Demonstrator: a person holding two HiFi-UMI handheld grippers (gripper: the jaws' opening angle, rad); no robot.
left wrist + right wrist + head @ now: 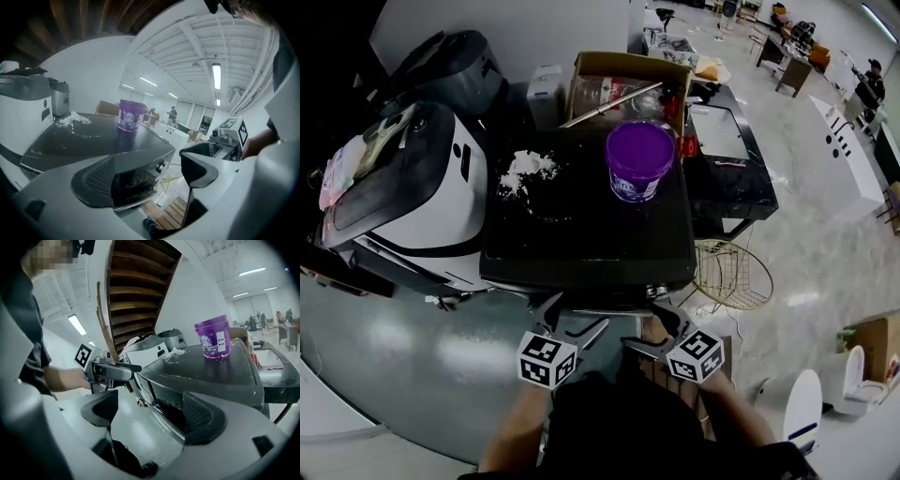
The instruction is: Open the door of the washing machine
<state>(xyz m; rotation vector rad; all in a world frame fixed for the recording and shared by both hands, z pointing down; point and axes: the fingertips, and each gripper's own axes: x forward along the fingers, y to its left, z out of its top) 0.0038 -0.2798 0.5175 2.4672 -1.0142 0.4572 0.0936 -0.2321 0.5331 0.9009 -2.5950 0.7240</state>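
Observation:
The washing machine is a low box with a black top, just ahead of me. A purple tub and a spill of white powder lie on that top. My left gripper hangs at the machine's front edge, jaws spread, nothing gripped. My right gripper is beside it, also open. In the left gripper view the front panel with a knob shows between the wide jaws of the left gripper. The right gripper frames the dark front recess. The door itself is hidden from above.
A white and black appliance stands close on the machine's left. Behind it are a cardboard box and a white container. A black table sits to the right, a wire basket on the floor beside it.

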